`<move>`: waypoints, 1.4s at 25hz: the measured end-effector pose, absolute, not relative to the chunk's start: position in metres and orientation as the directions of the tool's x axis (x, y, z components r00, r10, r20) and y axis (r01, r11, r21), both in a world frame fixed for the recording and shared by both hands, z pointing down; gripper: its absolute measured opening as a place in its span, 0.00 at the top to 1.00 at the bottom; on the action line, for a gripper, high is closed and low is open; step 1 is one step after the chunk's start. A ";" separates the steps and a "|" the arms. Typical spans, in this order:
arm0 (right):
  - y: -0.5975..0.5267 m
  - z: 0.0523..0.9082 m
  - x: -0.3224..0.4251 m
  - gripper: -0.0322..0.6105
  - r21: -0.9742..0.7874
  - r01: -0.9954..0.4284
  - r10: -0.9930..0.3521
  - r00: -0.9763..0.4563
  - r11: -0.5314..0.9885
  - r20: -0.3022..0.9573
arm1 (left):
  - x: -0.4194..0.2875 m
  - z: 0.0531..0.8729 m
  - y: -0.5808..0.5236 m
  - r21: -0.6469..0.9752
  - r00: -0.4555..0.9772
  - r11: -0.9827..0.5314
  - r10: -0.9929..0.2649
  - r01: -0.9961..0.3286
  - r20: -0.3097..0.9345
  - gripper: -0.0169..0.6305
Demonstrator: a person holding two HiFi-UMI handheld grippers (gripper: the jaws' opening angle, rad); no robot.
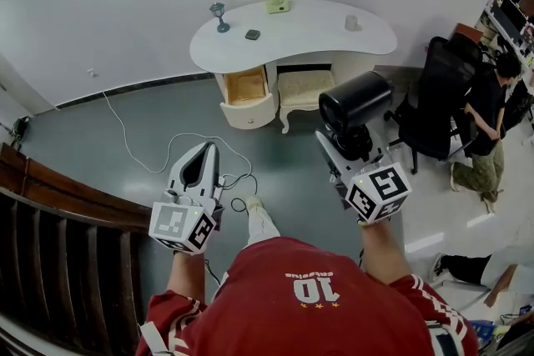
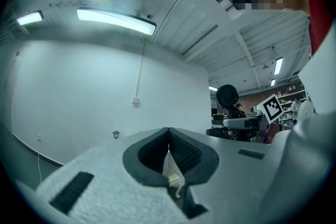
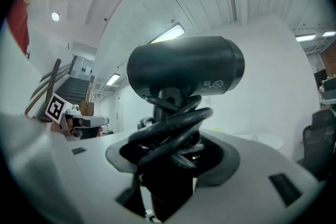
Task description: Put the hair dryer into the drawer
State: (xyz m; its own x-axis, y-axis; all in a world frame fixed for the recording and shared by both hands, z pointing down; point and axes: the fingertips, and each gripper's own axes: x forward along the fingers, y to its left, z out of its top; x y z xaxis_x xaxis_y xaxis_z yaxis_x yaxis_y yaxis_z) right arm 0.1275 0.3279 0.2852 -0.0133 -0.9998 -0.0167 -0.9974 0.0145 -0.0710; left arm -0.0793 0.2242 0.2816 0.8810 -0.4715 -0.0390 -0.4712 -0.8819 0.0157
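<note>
Grey floor [image 1: 150, 129] beneath hair dryer [image 1: 355, 100], barrel crosswise

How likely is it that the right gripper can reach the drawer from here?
Probably not yet: the open drawer lies well ahead of the right gripper, across the floor. Nothing looks to block the way, and the stool stands beside it, so stepping closer should do.

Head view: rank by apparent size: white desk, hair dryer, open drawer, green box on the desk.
1. white desk
2. hair dryer and open drawer: about alike; the dryer is nearer the camera
3. green box
</note>
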 end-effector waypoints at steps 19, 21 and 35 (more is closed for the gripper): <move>0.100 0.313 0.171 0.55 -0.102 -0.991 -0.989 -0.100 0.088 0.109 | -0.020 0.288 0.013 0.086 0.930 -0.927 -0.366 -0.366 0.009 0.97; 0.079 0.321 0.172 0.55 -0.083 -0.993 -0.987 -0.099 0.089 0.125 | -0.016 0.293 -0.010 0.079 0.929 -0.926 -0.369 -0.370 0.021 0.97; -0.029 0.388 0.145 0.55 0.010 -0.978 -0.945 -0.201 0.210 0.259 | -0.018 0.335 -0.108 0.078 0.945 -0.942 -0.321 -0.325 0.064 0.97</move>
